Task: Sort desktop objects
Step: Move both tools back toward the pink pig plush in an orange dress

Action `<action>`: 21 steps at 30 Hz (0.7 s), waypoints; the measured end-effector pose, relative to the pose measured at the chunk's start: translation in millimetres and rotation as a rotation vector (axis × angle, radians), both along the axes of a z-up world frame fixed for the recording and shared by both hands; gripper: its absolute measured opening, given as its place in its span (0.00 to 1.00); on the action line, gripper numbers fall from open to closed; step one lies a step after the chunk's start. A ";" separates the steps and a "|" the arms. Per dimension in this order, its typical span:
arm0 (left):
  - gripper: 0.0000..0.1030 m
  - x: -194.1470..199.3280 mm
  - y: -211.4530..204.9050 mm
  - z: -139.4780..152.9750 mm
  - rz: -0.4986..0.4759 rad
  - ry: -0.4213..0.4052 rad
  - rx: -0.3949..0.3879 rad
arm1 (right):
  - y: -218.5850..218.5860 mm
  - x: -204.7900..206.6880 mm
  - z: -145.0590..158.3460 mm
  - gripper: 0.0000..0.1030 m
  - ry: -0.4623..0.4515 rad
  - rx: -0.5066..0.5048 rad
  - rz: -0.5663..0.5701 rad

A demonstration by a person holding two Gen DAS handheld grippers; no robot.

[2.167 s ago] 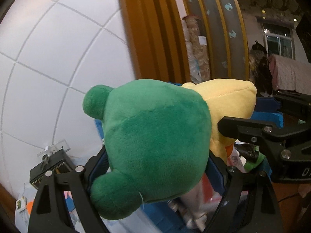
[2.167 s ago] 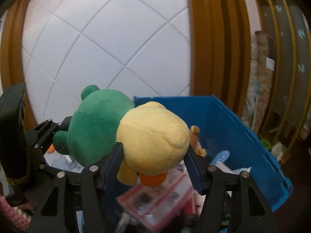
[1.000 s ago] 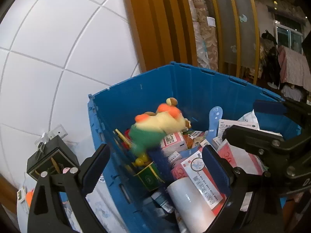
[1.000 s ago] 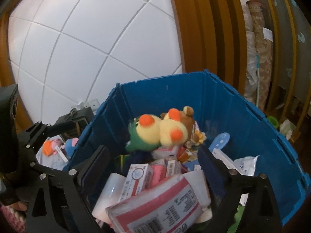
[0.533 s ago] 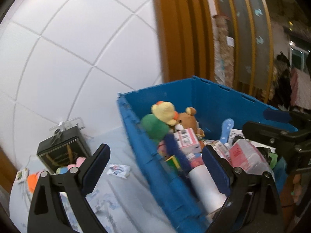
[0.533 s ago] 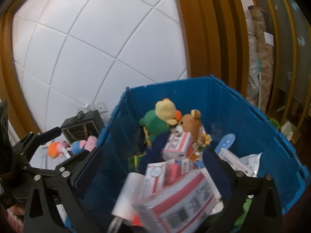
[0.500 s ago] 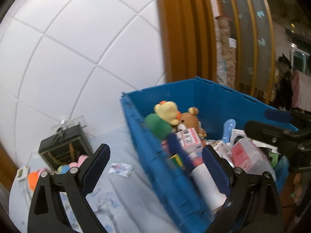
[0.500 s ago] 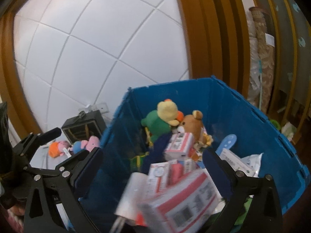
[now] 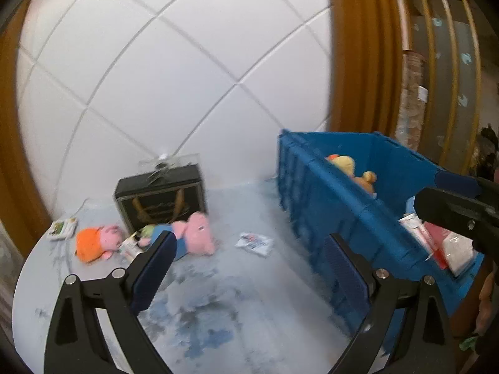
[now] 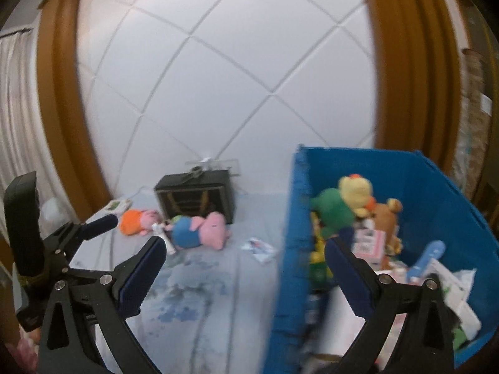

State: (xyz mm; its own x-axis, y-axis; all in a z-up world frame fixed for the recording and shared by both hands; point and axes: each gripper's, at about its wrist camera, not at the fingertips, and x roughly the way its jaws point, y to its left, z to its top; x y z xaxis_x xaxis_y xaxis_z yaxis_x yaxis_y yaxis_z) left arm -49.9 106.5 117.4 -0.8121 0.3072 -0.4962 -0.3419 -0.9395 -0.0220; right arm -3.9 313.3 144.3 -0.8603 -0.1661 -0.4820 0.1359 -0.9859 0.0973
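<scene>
A blue crate (image 9: 352,205) stands at the right of the pale table (image 9: 224,293); it also shows in the right wrist view (image 10: 290,268). The green and yellow plush (image 10: 340,205) lies in it beside a brown bear (image 10: 386,215) and several boxes. On the table lie a pink pig plush in blue (image 9: 190,237), an orange-clad pig plush (image 9: 93,243) and a small packet (image 9: 254,243). My left gripper (image 9: 249,252) is open and empty over the table. My right gripper (image 10: 243,255) is open and empty by the crate's left wall.
A black gift box (image 9: 162,199) with a clear lid stands against the white panelled wall behind the pig plushes. A small green card (image 9: 60,229) lies at the table's left edge. Wooden trim frames the wall on both sides.
Both grippers let go of the green and yellow plush, which dropped into the crate. Both grippers then swung left, away from the crate toward the table.
</scene>
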 end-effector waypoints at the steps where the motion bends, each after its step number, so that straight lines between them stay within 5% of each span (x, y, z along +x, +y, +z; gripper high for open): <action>1: 0.94 -1.0 -9.7 -2.4 0.011 -0.007 -0.002 | -7.5 -2.4 -2.1 1.00 -0.005 0.001 0.010; 21: 0.94 -55.4 -219.7 -75.7 0.288 -0.193 0.018 | -208.3 -100.6 -72.0 1.00 -0.184 0.067 0.221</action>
State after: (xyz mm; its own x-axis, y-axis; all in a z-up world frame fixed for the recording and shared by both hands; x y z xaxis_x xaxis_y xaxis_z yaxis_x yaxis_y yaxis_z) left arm -105.3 -113.2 41.7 -0.7584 0.0890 -0.6457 -0.0507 -0.9957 -0.0778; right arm -104.5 105.1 72.3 -0.7039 -0.3024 -0.6428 0.3340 -0.9395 0.0762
